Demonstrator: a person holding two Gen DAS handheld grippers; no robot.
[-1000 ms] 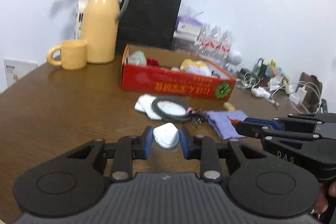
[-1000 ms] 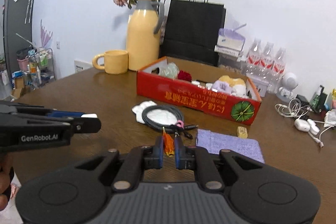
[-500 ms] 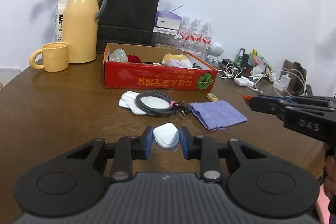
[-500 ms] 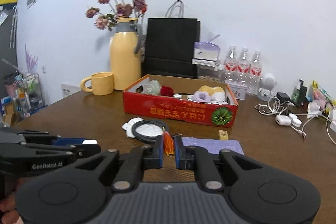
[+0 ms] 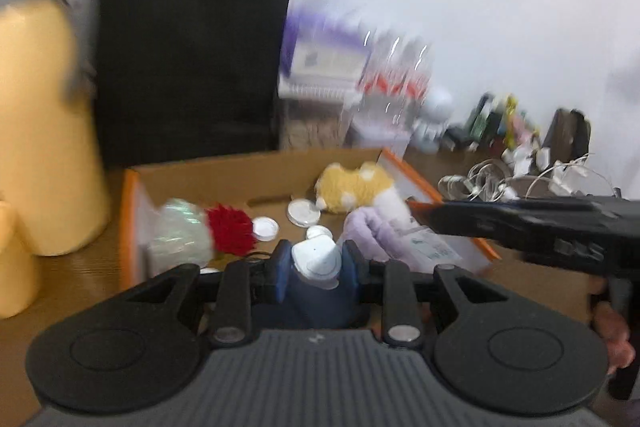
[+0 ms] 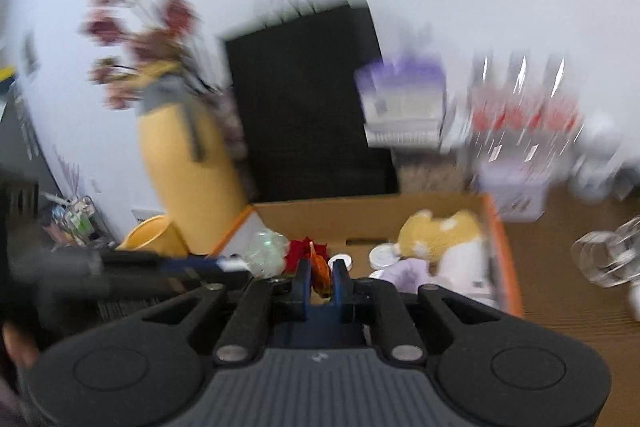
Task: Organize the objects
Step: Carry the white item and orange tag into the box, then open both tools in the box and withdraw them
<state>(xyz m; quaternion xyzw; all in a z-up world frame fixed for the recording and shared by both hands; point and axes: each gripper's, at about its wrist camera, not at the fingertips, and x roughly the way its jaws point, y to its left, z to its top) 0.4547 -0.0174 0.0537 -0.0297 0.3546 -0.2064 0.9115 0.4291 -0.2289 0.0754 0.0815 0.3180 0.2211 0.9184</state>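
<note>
The cardboard box (image 5: pixel 256 183) on the table (image 5: pixel 80 271) holds a yellow plush (image 5: pixel 354 187), red pompom (image 5: pixel 232 231) and small lids (image 5: pixel 304 213). My left gripper (image 5: pixel 316 263) pinches a white case (image 5: pixel 316 261) over it; my right gripper (image 6: pixel 320 277), jaws nearly closed, pinches an orange tassel (image 6: pixel 320 273).

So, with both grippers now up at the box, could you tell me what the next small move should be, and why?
Probably ease both grippers slightly forward and down over the open box, then release. The left gripper is clamped on a small white object and the right gripper on a small orange item; both sit at the box's near edge, above the things already inside.
</note>
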